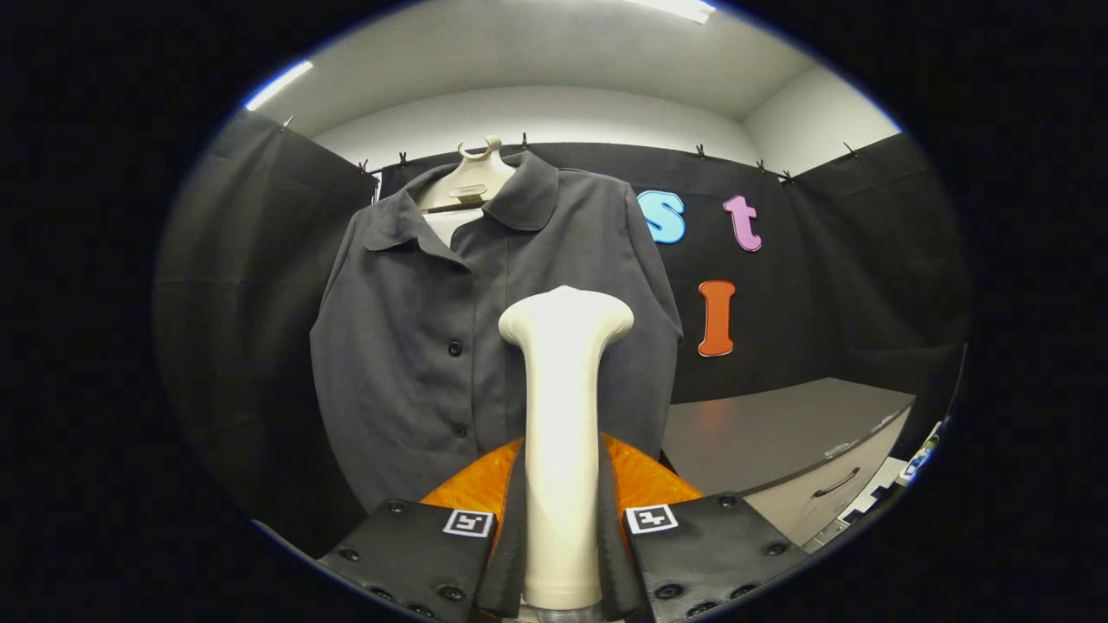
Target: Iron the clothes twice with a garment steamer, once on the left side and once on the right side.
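Squarely, tool [563,536] clamps steamer [564,415] at shirt's [407,346] right half, cabinet [779,433] beside

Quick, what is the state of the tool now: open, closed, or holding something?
Tool: closed on the steamer, both fingers pressing its handle; the steamer's head points at the shirt on the hanger.
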The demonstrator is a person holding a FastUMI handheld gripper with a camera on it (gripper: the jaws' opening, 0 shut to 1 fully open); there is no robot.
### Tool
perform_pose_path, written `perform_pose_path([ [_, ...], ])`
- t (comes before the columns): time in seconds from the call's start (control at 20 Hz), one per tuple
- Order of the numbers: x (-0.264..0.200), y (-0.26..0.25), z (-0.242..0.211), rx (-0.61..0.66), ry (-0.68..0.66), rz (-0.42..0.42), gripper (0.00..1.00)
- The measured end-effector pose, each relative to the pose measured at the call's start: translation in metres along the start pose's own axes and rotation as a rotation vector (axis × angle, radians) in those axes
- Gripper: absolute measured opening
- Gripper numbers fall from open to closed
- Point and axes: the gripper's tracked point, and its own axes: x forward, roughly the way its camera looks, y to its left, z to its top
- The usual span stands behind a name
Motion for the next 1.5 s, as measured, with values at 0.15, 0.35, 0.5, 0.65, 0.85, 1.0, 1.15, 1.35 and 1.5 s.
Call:
perform_pose_path([
  [0.15,-0.006,-0.004,-0.014,0.004,0.018,-0.008,0.42],
  [0.35,-0.019,-0.010,-0.040,0.012,0.063,-0.006,0.42],
  [0.5,-0.026,-0.014,-0.062,-0.019,0.100,-0.013,0.42],
  [0.65,-0.034,-0.013,-0.085,-0.028,0.142,-0.014,0.42],
  [0.85,-0.041,-0.014,-0.115,-0.037,0.194,-0.012,0.42],
  [1.0,-0.054,-0.014,-0.139,-0.040,0.235,-0.010,0.42],
  [1.15,-0.062,-0.015,-0.162,-0.046,0.289,-0.006,0.42],
  [1.35,-0.070,-0.012,-0.189,-0.065,0.345,0.008,0.42],
  [1.5,-0.077,-0.014,-0.210,-0.059,0.385,0.010,0.42],
])
